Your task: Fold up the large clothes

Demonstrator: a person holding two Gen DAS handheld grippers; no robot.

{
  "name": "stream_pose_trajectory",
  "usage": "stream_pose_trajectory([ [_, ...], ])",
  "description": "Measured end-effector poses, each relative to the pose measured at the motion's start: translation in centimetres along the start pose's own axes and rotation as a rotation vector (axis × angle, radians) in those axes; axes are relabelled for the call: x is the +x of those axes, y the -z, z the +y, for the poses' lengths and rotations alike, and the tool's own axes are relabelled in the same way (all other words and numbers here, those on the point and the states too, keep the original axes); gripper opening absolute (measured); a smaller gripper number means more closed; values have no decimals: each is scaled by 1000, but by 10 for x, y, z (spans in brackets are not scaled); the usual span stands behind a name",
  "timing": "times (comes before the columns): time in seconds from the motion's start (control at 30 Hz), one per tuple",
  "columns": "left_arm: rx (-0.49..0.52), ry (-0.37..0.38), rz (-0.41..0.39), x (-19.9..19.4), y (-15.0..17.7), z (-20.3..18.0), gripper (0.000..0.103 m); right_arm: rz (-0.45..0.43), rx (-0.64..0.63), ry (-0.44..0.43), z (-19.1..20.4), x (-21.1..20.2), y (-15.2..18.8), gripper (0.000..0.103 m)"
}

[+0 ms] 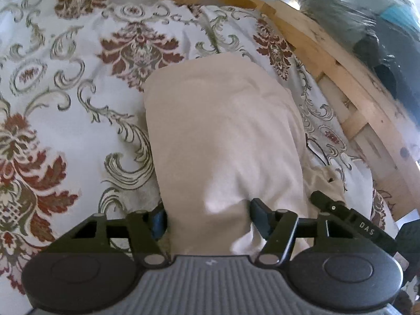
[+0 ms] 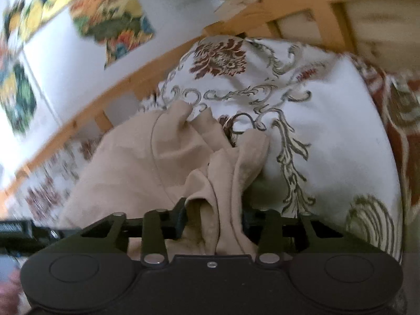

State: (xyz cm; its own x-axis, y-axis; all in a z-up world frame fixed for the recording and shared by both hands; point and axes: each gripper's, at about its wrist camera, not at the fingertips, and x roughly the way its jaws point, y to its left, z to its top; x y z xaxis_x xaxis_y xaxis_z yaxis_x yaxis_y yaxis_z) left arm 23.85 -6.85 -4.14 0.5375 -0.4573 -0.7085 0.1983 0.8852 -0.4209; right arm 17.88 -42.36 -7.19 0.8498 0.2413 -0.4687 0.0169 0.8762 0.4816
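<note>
Beige garment [image 1: 223, 141] on floral bedspread [image 1: 65, 92], L gripper [image 1: 207, 218] jaws clamped on bunched hem, R gripper [image 2: 214, 216] pinching folds, wooden bed frame [image 1: 349, 78] behind.

You are looking at a plain beige garment [image 1: 223, 141] lying on a white bedspread [image 1: 78, 84] printed with rust-red floral medallions and grey-green scrolls. The bed frame [image 1: 349, 84] is showing pale, light-toned wood. Both the left gripper [image 1: 207, 216] and the right gripper [image 2: 214, 216] are showing black. Patchwork pictures [image 2: 113, 18] on the white wall are showing yellow, blue, green and orange.
</note>
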Motion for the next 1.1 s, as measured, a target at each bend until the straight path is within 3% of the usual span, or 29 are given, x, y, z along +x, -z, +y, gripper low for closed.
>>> stream_pose_trajectory([
  [0.13,54,-17,-26,-15,1,-10,60,-22,12,-51,5,-7,1,26],
  [0.33,123,-30,-76,-50,-4,-6,56,-52,-54,-124,44,-18,3,20],
  [0.6,158,-102,-195,-110,-36,41,56,-124,-157,-233,131,-2,-5,19],
  [0.73,150,-171,-176,-116,-51,80,57,-85,-155,-263,172,33,0,19],
  [0.83,104,-211,-115,-97,-47,112,58,-14,-150,-238,190,67,11,20],
  [0.93,-2,-245,-88,-80,-36,139,64,74,-171,-114,196,95,24,26],
  [1.0,-49,-236,-95,-77,-32,150,67,78,-178,-38,190,100,27,37],
  [1.1,-24,-255,-94,-75,-32,146,71,72,-188,-31,177,96,30,44],
])
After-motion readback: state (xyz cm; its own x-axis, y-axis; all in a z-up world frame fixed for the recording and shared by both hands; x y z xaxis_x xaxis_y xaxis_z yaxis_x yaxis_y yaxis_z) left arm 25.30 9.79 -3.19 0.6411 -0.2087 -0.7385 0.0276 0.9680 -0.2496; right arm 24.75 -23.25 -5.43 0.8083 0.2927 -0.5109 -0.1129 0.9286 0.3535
